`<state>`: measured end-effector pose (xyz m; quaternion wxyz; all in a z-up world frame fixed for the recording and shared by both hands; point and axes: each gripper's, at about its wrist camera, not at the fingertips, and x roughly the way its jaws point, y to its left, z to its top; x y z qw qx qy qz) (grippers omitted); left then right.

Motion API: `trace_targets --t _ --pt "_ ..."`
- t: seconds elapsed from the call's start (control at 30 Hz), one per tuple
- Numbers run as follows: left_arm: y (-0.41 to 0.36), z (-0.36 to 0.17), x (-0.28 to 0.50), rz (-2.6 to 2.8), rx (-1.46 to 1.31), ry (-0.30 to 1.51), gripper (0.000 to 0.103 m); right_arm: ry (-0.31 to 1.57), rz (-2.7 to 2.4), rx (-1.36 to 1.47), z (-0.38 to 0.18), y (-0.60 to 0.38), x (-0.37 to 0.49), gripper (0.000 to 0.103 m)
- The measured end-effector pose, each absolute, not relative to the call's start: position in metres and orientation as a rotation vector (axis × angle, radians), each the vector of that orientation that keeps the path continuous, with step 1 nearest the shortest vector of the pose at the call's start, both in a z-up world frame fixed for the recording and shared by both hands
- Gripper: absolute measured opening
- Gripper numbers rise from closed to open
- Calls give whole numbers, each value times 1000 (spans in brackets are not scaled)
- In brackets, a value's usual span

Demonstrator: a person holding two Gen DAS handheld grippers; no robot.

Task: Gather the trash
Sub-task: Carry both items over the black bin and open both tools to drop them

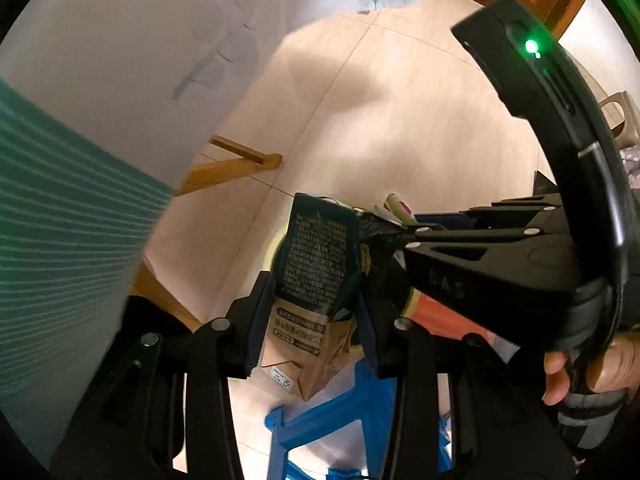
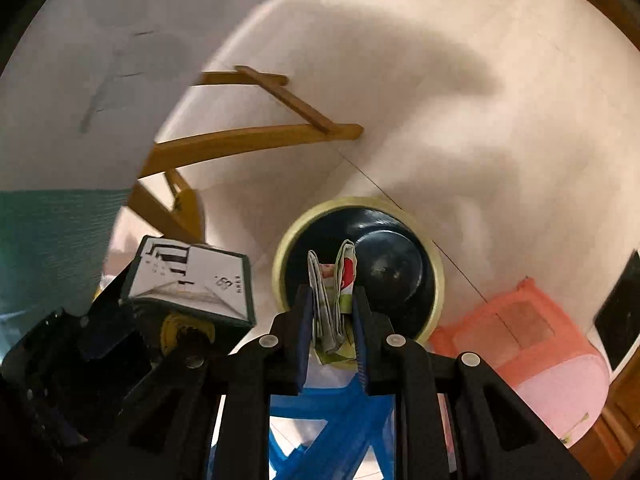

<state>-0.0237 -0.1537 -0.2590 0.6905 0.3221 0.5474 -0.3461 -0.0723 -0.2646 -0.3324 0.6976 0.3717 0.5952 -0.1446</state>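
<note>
The brown-and-black carton point(image 1: 316, 292) sits pinched between the two fingers of the left gripper point(image 1: 310, 320), its dark printed upper part rising above the fingertips and its tan lower part hanging below them, tilted slightly; in the right wrist view the same carton point(image 2: 192, 280) shows its pale top face at the left, beside the other tool. The right gripper point(image 2: 332, 320) is closed down narrow on a flattened, folded wrapper point(image 2: 332, 296) with red and green print, whose folded edges stand up past the fingertips. Both pieces are held in the air just above and on the near side of a round bin point(image 2: 438, 276) with a pale yellowish rim and a dark liner; the wrapper's top edge overlaps the bin's mouth in view, while the carton lies to the left of the rim. In the left wrist view the right gripper point(image 1: 404, 236) reaches in from the right, very close to the carton's upper corner, so the two tools have little room between them. Below both grippers is a blue plastic frame point(image 2: 332, 404). Right of the bin lies a salmon-pink mesh bag point(image 2: 532, 344), close to the rim. Farther off, the pale tiled floor point(image 2: 440, 100) is open, with wooden legs point(image 2: 256, 140) at the far left and a teal ribbed surface point(image 1: 60, 240) along the left edge.
</note>
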Motion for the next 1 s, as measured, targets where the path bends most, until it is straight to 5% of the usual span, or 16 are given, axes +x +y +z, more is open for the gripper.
trace_targets --t 0.33,0.5,1.0 --pt "-153 -270 1 -741 690 1333 38 1369 -289 930 -362 -272 -74 44" --pt "-152 -267 -5 -730 699 1320 76 1364 -294 953 -358 -272 -74 60" --pt "-142 -246 0 -719 674 1310 80 1371 -282 910 -334 -265 -76 60"
